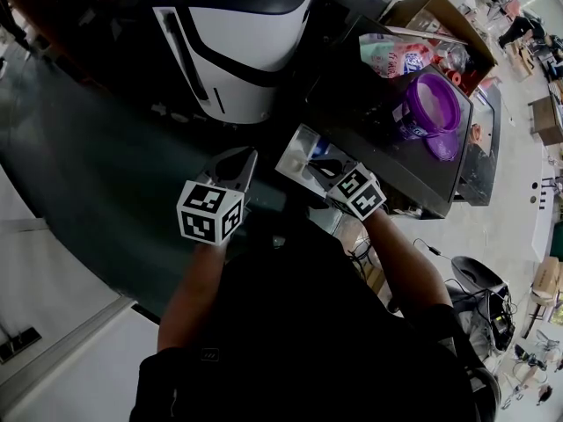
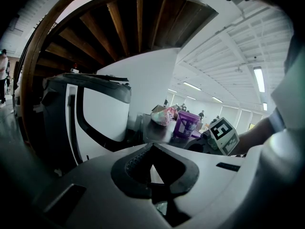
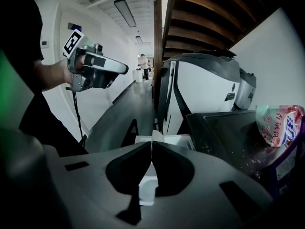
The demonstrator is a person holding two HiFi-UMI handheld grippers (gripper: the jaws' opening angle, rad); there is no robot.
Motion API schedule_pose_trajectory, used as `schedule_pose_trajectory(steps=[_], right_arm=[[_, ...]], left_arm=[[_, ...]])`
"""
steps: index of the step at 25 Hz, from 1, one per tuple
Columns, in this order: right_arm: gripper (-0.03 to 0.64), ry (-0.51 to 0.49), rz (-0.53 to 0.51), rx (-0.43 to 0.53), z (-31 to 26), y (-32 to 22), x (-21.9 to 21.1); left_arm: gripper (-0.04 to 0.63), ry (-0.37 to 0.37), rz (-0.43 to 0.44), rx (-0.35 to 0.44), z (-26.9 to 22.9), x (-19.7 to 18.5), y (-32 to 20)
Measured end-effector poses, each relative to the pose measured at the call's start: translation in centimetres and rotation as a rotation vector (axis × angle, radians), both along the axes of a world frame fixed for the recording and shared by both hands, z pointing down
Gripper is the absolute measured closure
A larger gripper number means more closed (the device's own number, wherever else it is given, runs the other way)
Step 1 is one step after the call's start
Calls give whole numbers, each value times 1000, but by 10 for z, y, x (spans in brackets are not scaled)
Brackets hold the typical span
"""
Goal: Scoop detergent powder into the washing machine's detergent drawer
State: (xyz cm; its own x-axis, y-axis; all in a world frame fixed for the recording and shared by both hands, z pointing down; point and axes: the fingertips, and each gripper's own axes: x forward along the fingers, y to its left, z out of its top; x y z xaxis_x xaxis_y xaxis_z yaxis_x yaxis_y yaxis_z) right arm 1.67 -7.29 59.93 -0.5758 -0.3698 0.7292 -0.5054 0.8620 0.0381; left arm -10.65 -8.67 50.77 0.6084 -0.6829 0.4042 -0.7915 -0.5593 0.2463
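Person's dark-clothed torso [image 1: 299, 341]: fills the lower head view. Both bare forearms reach forward from it, the left one straight ahead, the right one angled inward.
Left gripper [image 1: 239, 163]: held level over the dark grey floor strip [image 1: 88, 165], just left of the drawer and apart from it. Its jaws are closed tip to tip and point toward the machine front.
Right gripper [image 1: 315, 160]: its tips sit at the near end of the white plastic detergent drawer [image 1: 299, 148]. The jaws are pressed together along a thin line. I cannot tell whether they touch the drawer's edge.
Drawer position: it juts out open, between the machine and the bench corner.
White washing machine with dark trim [image 1: 237, 51]: stands beyond both grippers, its front facing them.
Dark bench [image 1: 378, 139]: its near-left edge runs close beside the drawer, so room is tight on the right gripper's side.
Open room: the floor strip lies wide to the left of the left gripper.
Round purple plastic tub [image 1: 431, 104]: on the bench, well apart from both grippers.
Pink-and-white detergent bag [image 1: 396, 58]: beyond the tub, beside an open brown cardboard box [image 1: 440, 16].
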Motion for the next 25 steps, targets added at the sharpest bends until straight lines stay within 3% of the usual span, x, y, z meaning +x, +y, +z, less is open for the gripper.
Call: schedule_pose_trajectory(steps=[25], right_arm=[[597, 184, -53, 153, 1, -25, 7]], left_arm=[[588, -4, -26, -14, 6, -13, -3]])
